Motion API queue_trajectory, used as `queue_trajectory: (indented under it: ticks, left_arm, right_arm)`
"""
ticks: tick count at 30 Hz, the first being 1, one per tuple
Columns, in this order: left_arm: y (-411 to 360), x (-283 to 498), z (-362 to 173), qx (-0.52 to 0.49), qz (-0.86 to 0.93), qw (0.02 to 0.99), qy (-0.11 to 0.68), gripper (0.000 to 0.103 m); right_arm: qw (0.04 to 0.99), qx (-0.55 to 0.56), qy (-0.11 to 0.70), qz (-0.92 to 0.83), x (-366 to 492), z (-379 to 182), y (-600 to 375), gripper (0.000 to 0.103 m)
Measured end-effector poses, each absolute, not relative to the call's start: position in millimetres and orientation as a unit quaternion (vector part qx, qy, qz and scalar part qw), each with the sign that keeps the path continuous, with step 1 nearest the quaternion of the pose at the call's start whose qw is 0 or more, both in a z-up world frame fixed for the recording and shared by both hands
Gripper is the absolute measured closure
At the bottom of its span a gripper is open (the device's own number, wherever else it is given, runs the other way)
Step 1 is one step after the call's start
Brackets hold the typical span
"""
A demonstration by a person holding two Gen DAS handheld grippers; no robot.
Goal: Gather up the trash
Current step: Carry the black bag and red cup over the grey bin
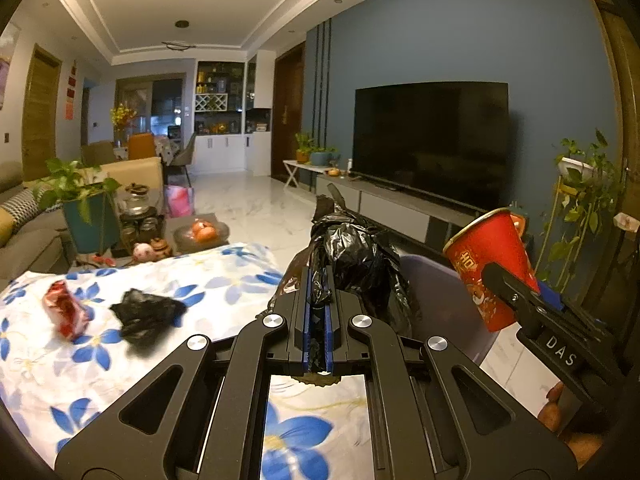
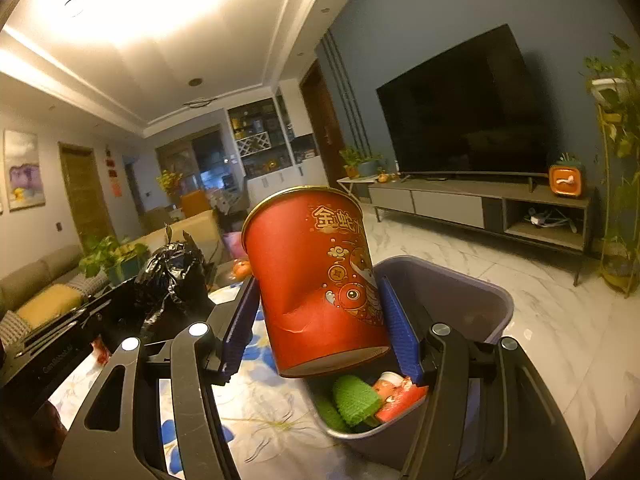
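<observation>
Right claw (image 2: 320, 320) grips dented red paper cup (image 2: 316, 280) above grey bin (image 2: 472, 304). Left claw (image 1: 319, 300) clamped on black bag (image 1: 356, 256). Risk: tilted cup released early lands on bench (image 1: 168, 276), beside wrapper (image 1: 64, 314).

Glossy crinkled plastic bag (image 1: 356, 252), matt paper cup (image 2: 316, 276)

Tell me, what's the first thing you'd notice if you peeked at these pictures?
Your eye lands first on the big red paper cup, squeezed between the blue fingers of the right gripper and held above the purple trash bin with scraps already inside. Next comes the crinkly black trash bag, pinched by the left gripper over the blue-flowered tablecloth, where a red wrapper and a black scrap lie.
</observation>
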State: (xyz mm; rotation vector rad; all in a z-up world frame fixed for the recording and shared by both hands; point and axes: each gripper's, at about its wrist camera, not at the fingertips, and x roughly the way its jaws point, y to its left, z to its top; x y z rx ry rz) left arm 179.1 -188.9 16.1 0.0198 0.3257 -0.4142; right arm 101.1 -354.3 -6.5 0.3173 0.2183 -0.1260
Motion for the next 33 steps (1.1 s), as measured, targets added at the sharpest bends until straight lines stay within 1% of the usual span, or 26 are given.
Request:
queue_trajectory:
  ticks: [11,33]
  left_arm:
    - [-229,206,-9,0.016,-0.222,0.958,0.180,0.099]
    - [-251,235,-32,0.007,-0.241,0.948,0.207,0.098]
  right_arm:
    - [0.976,0.161,0.109,-0.099,115,-17,-377,0.043]
    - [0.972,0.169,0.121,-0.110,134,-24,-381,0.042]
